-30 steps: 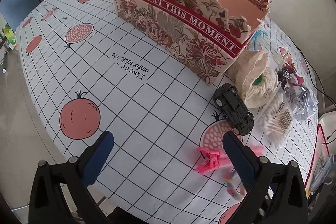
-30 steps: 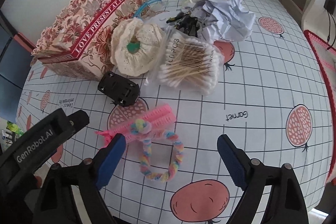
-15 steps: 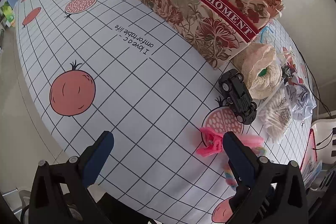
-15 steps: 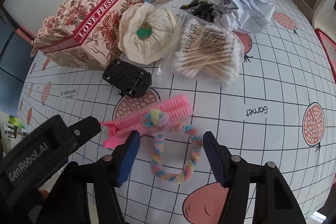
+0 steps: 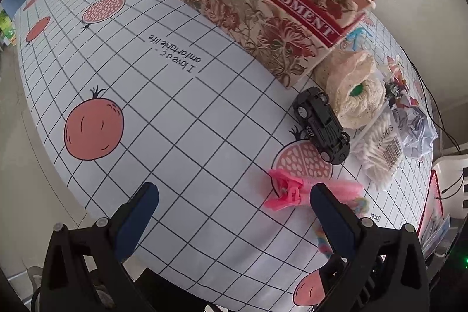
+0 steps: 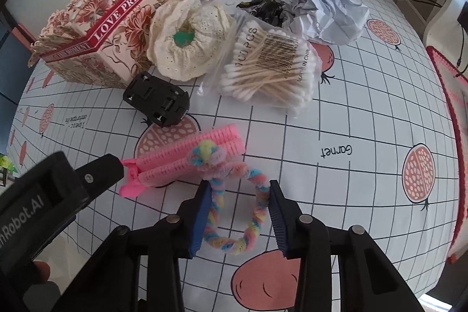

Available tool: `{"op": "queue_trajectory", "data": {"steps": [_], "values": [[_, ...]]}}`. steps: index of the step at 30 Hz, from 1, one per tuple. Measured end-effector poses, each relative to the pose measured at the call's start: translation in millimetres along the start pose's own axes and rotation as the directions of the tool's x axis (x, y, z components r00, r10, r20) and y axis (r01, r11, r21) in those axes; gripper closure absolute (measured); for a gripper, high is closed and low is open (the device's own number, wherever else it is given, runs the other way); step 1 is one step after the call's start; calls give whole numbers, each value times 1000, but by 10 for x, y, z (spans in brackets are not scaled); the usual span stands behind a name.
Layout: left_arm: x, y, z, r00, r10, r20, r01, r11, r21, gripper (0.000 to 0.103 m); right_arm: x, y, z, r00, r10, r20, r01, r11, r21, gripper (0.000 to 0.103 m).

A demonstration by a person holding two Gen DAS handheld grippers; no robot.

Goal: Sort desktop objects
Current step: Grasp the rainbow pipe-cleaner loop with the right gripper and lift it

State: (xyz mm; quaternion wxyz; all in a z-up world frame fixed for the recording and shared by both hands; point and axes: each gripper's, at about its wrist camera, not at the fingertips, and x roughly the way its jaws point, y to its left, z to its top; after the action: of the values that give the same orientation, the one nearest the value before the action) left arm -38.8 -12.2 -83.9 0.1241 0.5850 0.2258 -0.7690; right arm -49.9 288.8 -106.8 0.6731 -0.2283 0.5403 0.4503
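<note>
Gridded pomegranate-print tablecloth [image 6: 365, 119], scalloped floral cardboard box [image 6: 117, 28], crinkly bag of cotton swabs [image 6: 272, 69], twisted fuzzy pastel chenille loop [image 6: 234, 212] beside ribbed pink hair clip [image 6: 187, 163], right gripper [image 6: 239, 209] jaws just been closing, pads touching loop's sides, left gripper [image 5: 234, 212] wide, empty

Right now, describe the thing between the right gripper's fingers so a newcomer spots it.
Start at the floral box, come forward past the black toy car to the pink hair clip. Against it lies the pastel braided loop, the only multicoloured fuzzy ring, with the right gripper closing around it.
</note>
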Motion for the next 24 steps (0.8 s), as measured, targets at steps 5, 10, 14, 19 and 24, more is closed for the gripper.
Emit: {"op": "queue_trajectory", "data": {"steps": [5, 10, 14, 19, 24], "values": [[-131, -254, -31, 998, -64, -2, 64, 994, 83, 0, -90, -280, 78, 1000, 11, 5, -11, 996, 84, 64], [-215, -488, -161, 991, -132, -9, 132, 980, 151, 0, -239, -650, 157, 999, 30, 43, -38, 980, 195, 64], [-282, -628, -211, 985, -172, -8, 171, 968, 185, 0, -332, -948, 147, 997, 39, 71, -56, 964, 259, 64], [-375, -806, -191, 993, -106, 48, 89, 955, 282, 0, -407, -1080, -20, 996, 56, 69, -76, 940, 333, 64], [-301, -847, -195, 997, 4, 73, -33, 916, 400, 0, -535, -1297, 35, 995, 70, 73, -93, 925, 368, 64]]}}
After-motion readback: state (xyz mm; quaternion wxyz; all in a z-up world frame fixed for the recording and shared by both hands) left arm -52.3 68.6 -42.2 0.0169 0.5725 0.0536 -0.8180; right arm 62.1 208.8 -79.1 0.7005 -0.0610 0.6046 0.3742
